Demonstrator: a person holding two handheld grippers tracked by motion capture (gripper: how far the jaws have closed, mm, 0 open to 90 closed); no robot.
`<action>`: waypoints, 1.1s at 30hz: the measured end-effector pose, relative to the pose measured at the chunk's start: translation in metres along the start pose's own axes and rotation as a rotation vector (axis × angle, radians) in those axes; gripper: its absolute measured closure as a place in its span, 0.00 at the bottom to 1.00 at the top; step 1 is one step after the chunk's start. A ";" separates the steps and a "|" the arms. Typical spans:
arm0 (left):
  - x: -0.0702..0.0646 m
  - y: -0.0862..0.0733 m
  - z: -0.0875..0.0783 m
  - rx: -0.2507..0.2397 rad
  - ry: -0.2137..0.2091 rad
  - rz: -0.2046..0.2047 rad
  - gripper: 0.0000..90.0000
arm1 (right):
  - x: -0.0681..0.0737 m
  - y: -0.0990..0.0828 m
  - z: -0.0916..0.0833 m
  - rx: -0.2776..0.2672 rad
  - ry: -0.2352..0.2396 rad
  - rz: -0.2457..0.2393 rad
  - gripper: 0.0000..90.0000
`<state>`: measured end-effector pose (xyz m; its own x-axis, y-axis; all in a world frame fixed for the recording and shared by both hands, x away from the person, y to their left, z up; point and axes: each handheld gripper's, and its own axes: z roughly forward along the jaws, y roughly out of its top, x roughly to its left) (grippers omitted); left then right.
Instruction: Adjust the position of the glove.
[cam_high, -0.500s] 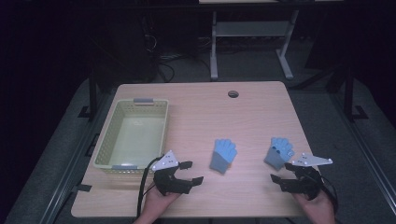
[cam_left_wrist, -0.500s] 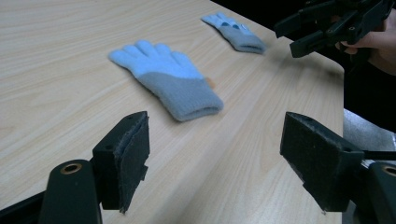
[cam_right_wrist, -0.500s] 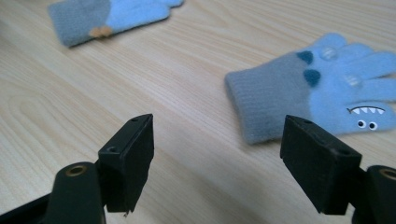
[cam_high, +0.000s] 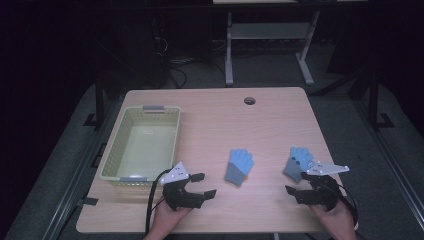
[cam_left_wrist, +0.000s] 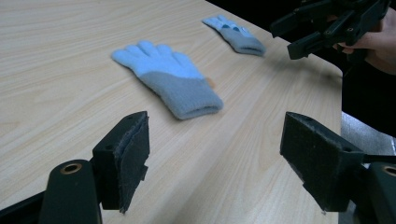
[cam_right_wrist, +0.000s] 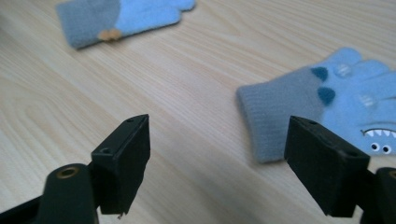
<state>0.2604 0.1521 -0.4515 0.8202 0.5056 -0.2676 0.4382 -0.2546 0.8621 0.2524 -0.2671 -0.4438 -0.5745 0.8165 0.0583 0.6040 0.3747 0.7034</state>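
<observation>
Where right tool hovers, glove partly covered

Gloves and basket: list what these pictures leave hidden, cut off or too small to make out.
- Right glove, high view: its cuff end sits behind the right claw's grey plate.
- Same glove, right claw view: fingertips cut off by the right edge; the printed face is partly behind a jaw.
- Middle glove, right claw view: blurred, cropped by the top edge.
- Basket, high view: anything small on its floor is too small to tell.
</observation>
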 end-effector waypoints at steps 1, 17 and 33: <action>0.000 0.000 -0.001 -0.004 0.006 0.008 0.26 | -0.001 0.002 0.001 0.004 0.008 -0.002 0.24; -0.006 -0.001 0.000 -0.003 -0.012 0.015 0.26 | -0.025 0.040 0.005 0.082 0.002 0.035 0.27; -0.008 0.000 -0.001 -0.031 0.000 0.022 0.27 | -0.055 0.063 0.022 0.172 -0.039 0.095 0.41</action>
<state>0.2535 0.1485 -0.4486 0.8297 0.4999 -0.2485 0.4082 -0.2398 0.8808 0.3346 -0.2783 -0.4184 -0.4905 0.8668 0.0894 0.7419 0.3616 0.5646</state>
